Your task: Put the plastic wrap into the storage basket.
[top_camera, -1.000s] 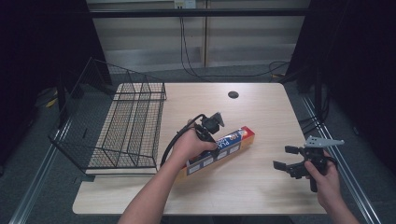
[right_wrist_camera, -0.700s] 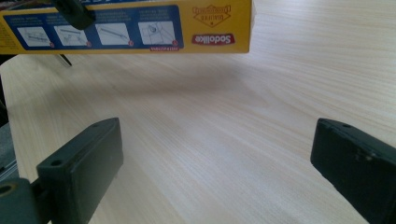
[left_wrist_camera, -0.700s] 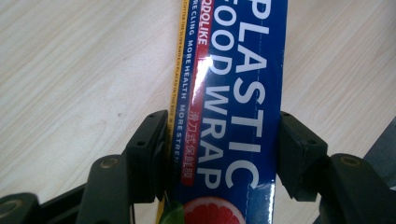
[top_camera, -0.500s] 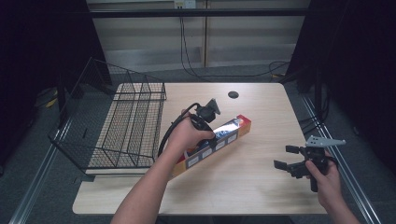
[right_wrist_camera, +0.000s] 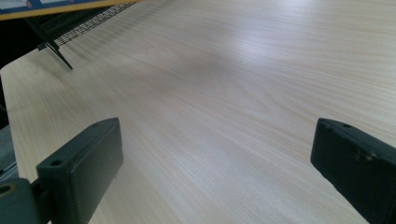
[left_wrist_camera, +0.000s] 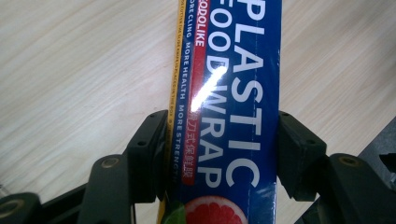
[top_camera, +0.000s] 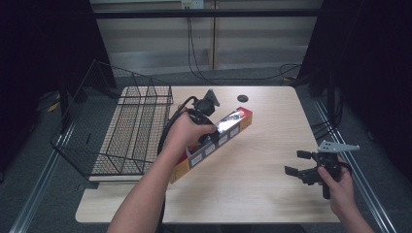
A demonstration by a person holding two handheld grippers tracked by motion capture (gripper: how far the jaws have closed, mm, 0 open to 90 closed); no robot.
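A: Since a second ago the left gripper has lifted the plastic wrap box off the worktop and carried it toward the wire rack; the right gripper has stayed put.

B: How is the box held?

A: The left jaws pinch it across its width, one pad on each long side. It hangs tilted above the worktop, just right of the rack.

B: And the right jaws?

A: Spread wide above bare wood near the right edge, gripping nothing.
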